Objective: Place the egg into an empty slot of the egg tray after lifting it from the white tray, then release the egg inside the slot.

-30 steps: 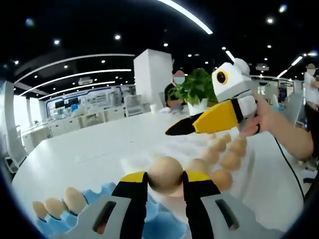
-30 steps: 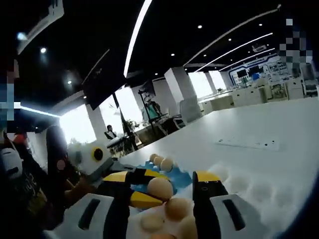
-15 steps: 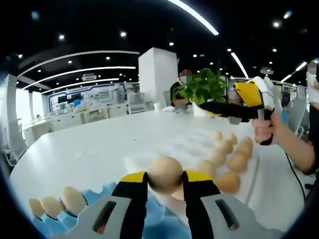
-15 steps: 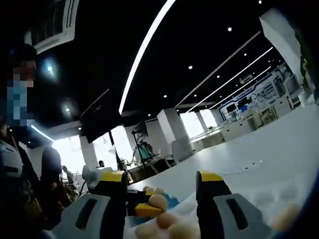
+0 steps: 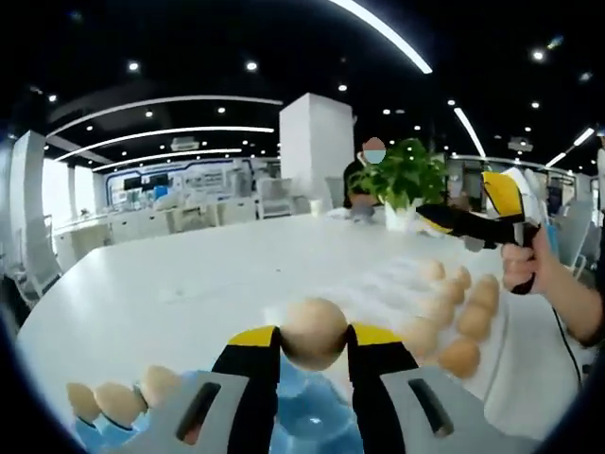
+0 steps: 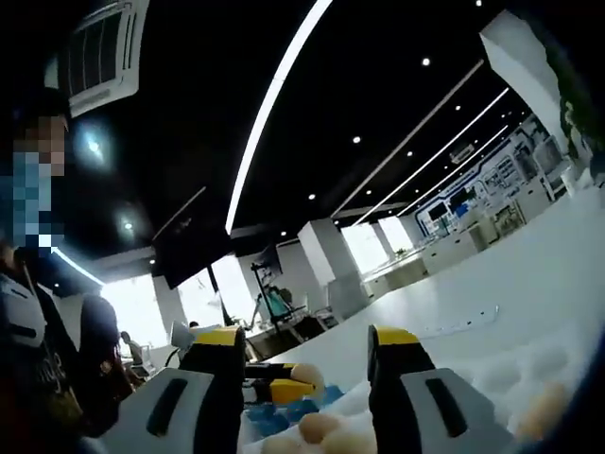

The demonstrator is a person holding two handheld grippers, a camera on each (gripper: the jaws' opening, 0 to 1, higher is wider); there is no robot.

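Gripping the egg (image 5: 313, 333), the left gripper (image 5: 313, 339) hovers over the blue tray (image 5: 307, 421) at 6 o'clock, ready to lower; the right gripper (image 6: 304, 352) gapes, raised clear.

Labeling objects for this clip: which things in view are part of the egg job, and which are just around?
Job:
left tool, shut on the egg
blue egg tray, some slots filled
white tray with more eggs
right tool, jaws apart, nothing between them

Just around:
potted plant
white table
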